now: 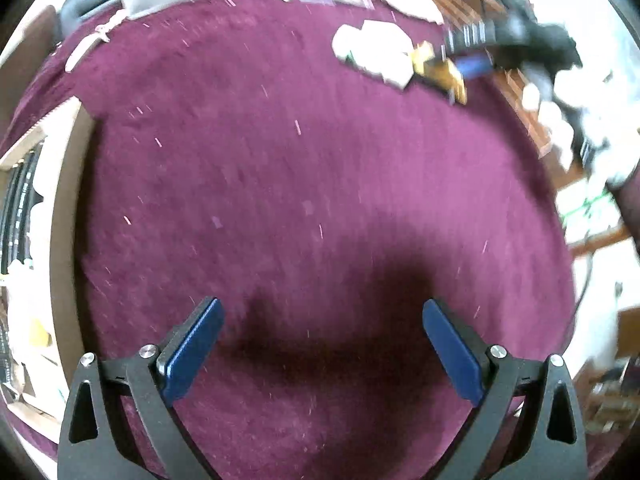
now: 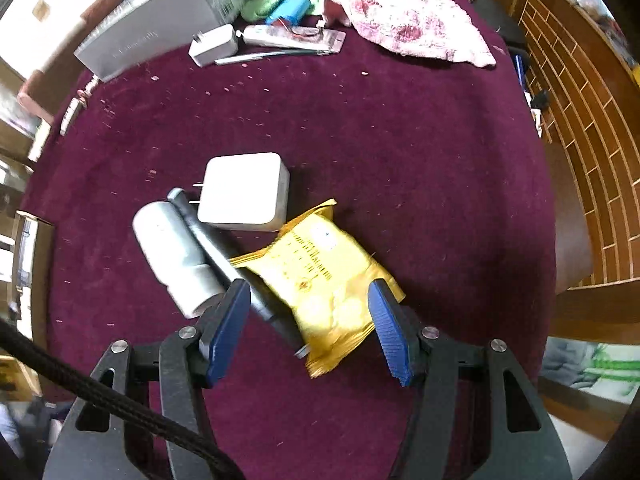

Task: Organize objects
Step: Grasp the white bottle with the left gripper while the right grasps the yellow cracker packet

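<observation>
The right gripper (image 2: pixel 306 330) hangs over the crinkled yellow foil snack packet (image 2: pixel 320 276), fingers partly open and astride its near end, pads not pressing it. The packet's long axis runs from that end up-left toward the white square plug adapter (image 2: pixel 244 192), which touches the packet's far corner. Left of the packet lie one dark slim cylinder (image 2: pixel 224 252) and one silver metal cylinder (image 2: pixel 172 248), side by side. The left gripper (image 1: pixel 322 346) is spread wide over bare maroon cloth (image 1: pixel 280 160), holding nothing, well apart from the packet, so the right hand is nearer.
</observation>
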{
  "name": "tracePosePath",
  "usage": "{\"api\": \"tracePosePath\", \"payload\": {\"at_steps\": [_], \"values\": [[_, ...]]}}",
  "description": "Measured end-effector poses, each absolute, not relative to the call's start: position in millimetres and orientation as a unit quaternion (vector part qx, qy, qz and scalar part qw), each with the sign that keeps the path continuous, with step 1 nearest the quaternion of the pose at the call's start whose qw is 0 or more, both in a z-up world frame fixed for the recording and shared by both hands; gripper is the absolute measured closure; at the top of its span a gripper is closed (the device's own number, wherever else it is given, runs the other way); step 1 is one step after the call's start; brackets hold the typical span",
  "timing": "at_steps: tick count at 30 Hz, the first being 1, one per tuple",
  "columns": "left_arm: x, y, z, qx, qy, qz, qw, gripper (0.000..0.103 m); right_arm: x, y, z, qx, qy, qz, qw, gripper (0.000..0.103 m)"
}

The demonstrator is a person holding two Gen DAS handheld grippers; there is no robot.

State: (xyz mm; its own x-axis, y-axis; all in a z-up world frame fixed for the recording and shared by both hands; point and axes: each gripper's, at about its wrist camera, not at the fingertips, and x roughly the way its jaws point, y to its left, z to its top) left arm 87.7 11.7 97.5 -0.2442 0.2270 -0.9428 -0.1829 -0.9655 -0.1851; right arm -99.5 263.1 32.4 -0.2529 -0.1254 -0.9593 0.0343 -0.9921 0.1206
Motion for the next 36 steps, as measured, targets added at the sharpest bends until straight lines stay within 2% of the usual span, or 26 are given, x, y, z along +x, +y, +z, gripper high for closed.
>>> {"api": "tracePosePath", "payload": {"at_steps": [5,10,17,22,25,27,30,33,35,36], "values": [[37,-22,112,-0.592,-0.09,0.793,0.11,0.006,-108,274,24,0.612,-0.045,-0.789,0.035,0.039],[-7,-10,102,-0.588,-0.114,0.796,0.085,0.006,-102,277,21,0.622,-0.05,-0.781,0.017,0.051],[-74,20,75,-0.59,-0.156,0.79,0.064,0.006,-62,281,22,0.637,-0.092,-0.764,0.033,0.052],[-110,36,59,-0.597,-0.174,0.782,0.04,0.006,-27,286,21,0.638,-0.123,-0.759,0.041,0.052],[-125,49,50,-0.597,-0.149,0.788,0.029,0.006,-18,294,21,0.636,-0.142,-0.757,0.042,0.052],[-130,59,45,-0.596,-0.123,0.792,0.039,0.017,-14,299,20,0.635,-0.155,-0.756,0.042,0.052],[-129,64,47,-0.592,-0.131,0.792,0.07,0.037,-12,303,20,0.633,-0.167,-0.755,0.043,0.051],[-127,68,55,-0.589,-0.109,0.796,0.089,0.052,-11,302,20,0.63,-0.167,-0.757,0.045,0.051],[-125,68,60,-0.586,-0.092,0.799,0.095,0.06,-13,301,20,0.63,-0.168,-0.757,0.046,0.051],[-123,65,62,-0.588,-0.086,0.798,0.098,0.06,-13,301,19,0.63,-0.168,-0.757,0.046,0.051]]}}
